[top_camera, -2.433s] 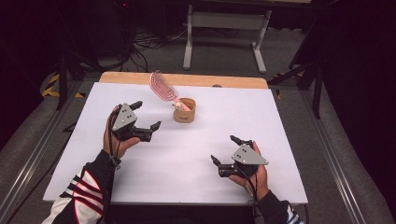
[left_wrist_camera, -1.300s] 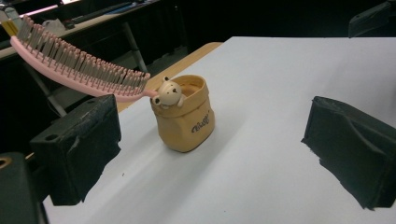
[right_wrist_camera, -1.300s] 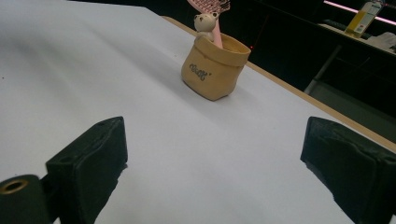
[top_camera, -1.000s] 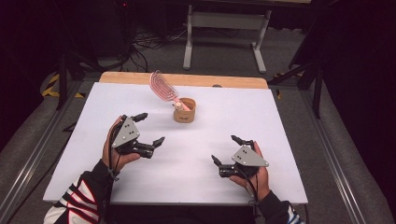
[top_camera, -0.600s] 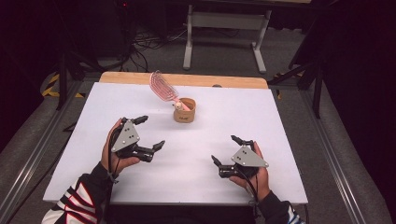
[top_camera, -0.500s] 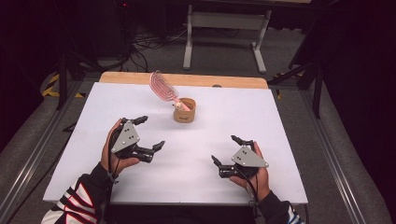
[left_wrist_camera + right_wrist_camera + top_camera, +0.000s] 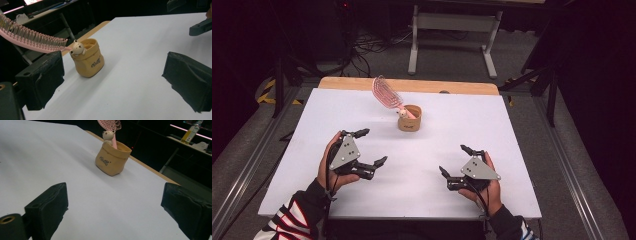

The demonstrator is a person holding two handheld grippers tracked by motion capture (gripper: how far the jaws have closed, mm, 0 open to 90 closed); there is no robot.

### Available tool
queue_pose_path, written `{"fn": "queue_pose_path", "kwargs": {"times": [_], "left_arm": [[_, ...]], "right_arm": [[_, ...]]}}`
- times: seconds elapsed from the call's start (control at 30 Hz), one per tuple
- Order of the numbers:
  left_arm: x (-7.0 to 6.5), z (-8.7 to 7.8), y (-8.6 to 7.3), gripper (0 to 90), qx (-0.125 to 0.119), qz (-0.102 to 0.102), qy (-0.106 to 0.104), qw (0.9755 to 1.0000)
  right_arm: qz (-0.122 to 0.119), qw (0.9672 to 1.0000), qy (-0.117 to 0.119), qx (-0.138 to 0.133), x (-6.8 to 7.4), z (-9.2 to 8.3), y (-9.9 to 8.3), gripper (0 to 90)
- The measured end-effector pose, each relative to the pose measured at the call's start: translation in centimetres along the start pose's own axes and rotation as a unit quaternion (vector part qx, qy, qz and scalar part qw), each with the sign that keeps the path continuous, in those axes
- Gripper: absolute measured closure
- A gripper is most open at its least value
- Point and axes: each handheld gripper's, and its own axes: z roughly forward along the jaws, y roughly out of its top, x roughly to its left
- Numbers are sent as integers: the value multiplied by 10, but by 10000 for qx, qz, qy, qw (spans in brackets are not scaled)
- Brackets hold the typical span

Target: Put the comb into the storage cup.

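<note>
While both grippers — left gripper (image 7: 371,146), right gripper (image 7: 453,161) — gape empty, the pink hairbrush (image 7: 386,93) leans in the tan pot (image 7: 410,119).

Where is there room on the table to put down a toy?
Lots of room. The table is bare right of the cup, out to its right edge, and bare left of it too. The strip between the left claw and right claw is free. Only the middle back is taken, by the cup with the pink brush leaning out.

Small tan fabric pouch (image 7: 410,119) sits on white desk (image 7: 512,125), toward far edge. Pink plastic hairbrush (image 7: 387,93) stands in pouch, leaning left & back.
</note>
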Motion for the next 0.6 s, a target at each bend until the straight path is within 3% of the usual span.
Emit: {"fn": "queue_pose_path", "kwargs": {"times": [0.1,0.6], "left_arm": [[0,-2,-1,44,49,105,34,9999],[-3,-10,-7,44,164,120,45,9998]], "right_arm": [[-12,10000,-19,2,0,-1,0,77],[-61,9999,-150,-35,-1,-7,3,77]]}}
